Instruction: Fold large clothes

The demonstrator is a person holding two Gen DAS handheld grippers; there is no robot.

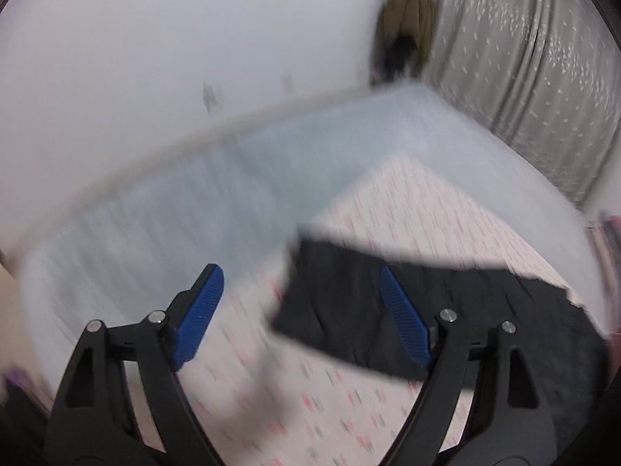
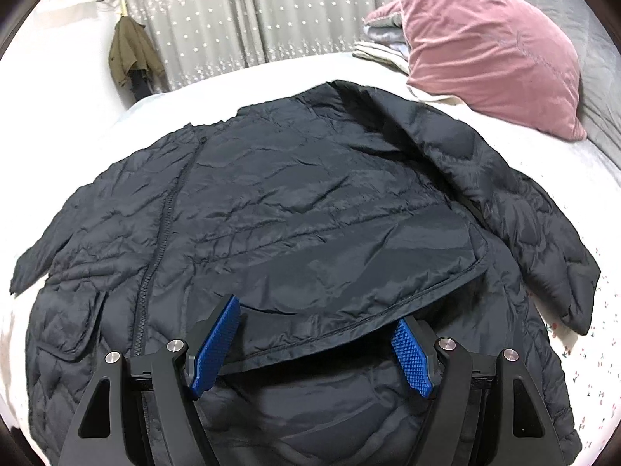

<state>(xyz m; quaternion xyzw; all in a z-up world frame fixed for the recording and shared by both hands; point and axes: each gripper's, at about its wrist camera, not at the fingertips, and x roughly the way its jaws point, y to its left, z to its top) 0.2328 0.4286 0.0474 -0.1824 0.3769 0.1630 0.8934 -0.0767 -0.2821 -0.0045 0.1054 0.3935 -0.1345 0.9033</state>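
A black quilted puffer jacket (image 2: 295,209) lies spread on the white bedsheet with small red floral print (image 2: 605,334), filling the centre of the right wrist view, its zipper (image 2: 159,233) running from upper centre down to lower left. One sleeve (image 2: 516,209) stretches along the right side toward the lower right; the other sleeve's cuff (image 2: 31,268) reaches the left edge. The right gripper (image 2: 318,349) stands wide open at bottom centre, gripping nothing, its blue ribbed pads (image 2: 217,341) flanking a turned-over flap's seamed edge (image 2: 368,322), which runs crosswise just ahead; whether they touch it I cannot tell. The left gripper (image 1: 302,314) is likewise wide open and empty in its blurred view, with the jacket (image 1: 349,310) toward the lower right. The right gripper seems nearer the flap. A pink velvet pillow (image 2: 485,46) sits upper right
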